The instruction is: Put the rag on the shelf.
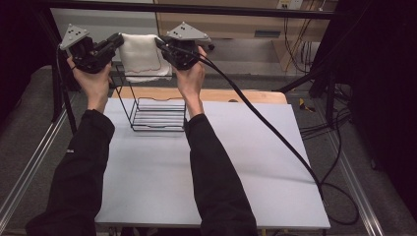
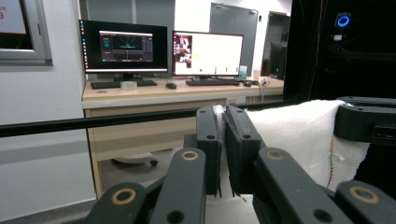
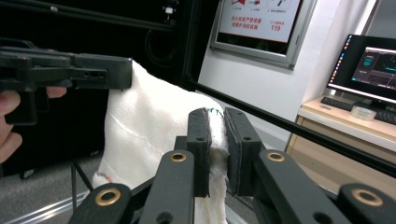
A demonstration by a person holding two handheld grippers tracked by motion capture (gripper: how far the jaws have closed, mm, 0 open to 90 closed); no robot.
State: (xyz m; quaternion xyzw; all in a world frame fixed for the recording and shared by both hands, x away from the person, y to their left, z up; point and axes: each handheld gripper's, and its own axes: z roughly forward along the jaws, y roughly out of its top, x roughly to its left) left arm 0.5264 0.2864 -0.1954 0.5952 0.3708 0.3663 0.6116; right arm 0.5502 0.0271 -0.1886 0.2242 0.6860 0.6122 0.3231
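A grey table [image 1: 236,162] is standing inside a dark frame, with a black wire rack [image 1: 158,112] near its far left edge and a desk with two monitors [image 2: 161,48] behind it in the room. Above the rack, the white cloth [image 1: 141,55] is hanging in the air, stretched between the two claws. The left gripper [image 1: 116,43] is pinching the cloth's left top corner with closed jaws, and the right gripper [image 1: 161,44] is clamping the right top corner in the same way.

I am judging the cloth as light, soft and limp, not fragile; it is sagging freely below the held edge. The corners look like the best places to hold it, so it stays spread.

On the wall poster [image 3: 259,16] only the number 119 is readable; the other writing is too small.
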